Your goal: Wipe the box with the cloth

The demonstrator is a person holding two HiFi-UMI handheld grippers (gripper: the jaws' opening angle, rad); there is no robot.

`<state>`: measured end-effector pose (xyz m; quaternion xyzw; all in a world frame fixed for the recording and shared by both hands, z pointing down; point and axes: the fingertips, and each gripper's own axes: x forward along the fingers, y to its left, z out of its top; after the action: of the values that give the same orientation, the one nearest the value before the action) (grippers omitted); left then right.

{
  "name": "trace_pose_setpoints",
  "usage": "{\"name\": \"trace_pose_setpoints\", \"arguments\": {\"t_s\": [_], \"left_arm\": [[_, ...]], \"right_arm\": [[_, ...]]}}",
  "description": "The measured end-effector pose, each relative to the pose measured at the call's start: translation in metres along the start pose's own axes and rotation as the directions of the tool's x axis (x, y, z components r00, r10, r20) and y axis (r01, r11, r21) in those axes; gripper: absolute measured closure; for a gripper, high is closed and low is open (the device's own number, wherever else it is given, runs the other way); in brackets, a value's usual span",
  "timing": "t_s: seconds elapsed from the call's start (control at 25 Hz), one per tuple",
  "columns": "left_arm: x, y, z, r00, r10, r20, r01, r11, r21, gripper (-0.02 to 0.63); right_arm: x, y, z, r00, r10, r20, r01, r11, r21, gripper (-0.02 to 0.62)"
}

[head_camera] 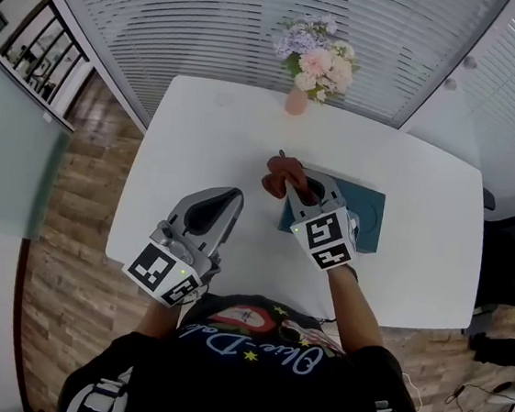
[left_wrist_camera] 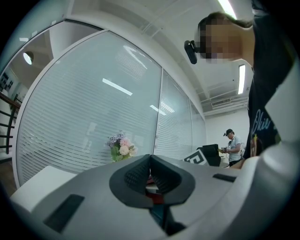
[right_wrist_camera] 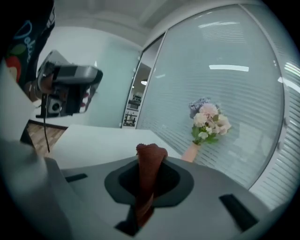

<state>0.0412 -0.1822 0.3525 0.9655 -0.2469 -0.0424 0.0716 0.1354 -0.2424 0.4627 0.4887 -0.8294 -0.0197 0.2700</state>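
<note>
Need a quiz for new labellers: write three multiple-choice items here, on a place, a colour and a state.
1. Where on the table does the flower vase stand? A far edge B middle C near edge
2. What colour is the cloth? A white B reddish brown C green
3. How is the left gripper? A shut on the cloth B wide open C shut, empty
Answers: 1 A: it stands by the far edge, beyond the box. 2 B: the right gripper holds it, plainly reddish brown. 3 C: its jaws meet with nothing between.
</note>
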Motion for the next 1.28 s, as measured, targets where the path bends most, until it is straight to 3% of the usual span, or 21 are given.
{"name": "trace_pose_setpoints", "arguments": {"t_s": [0.12,0.24,0.52,1.28], "left_arm": [[-0.003,0.002,-0.001,1.000,0.008,0.000,-0.008,1.000,0.003,0.603],[-0.003,0.003,-0.002,1.000,0.010,-0.006,-0.010,1.000,0.003,0.603],[0.006,-0.005,-0.003,1.000,-0.016,-0.009,0.016,1.000,0.006,0.602],[0.026,-0.021,-0.005,0.994,-0.108,-0.032,0.109,0.994,0.009,0.602]], "right_arm": [[0.009,0.000,-0.037,0.991,-0.015,-0.131,0.008,0.999,-0.052,0.569],[0.009,-0.004,-0.051,0.984,-0.029,-0.175,0.019,0.998,-0.059,0.569],[0.001,-0.013,-0.064,0.975,-0.065,-0.214,0.044,0.994,-0.105,0.569],[-0.043,-0.054,-0.109,0.941,-0.186,-0.282,0.188,0.982,-0.020,0.569]]}}
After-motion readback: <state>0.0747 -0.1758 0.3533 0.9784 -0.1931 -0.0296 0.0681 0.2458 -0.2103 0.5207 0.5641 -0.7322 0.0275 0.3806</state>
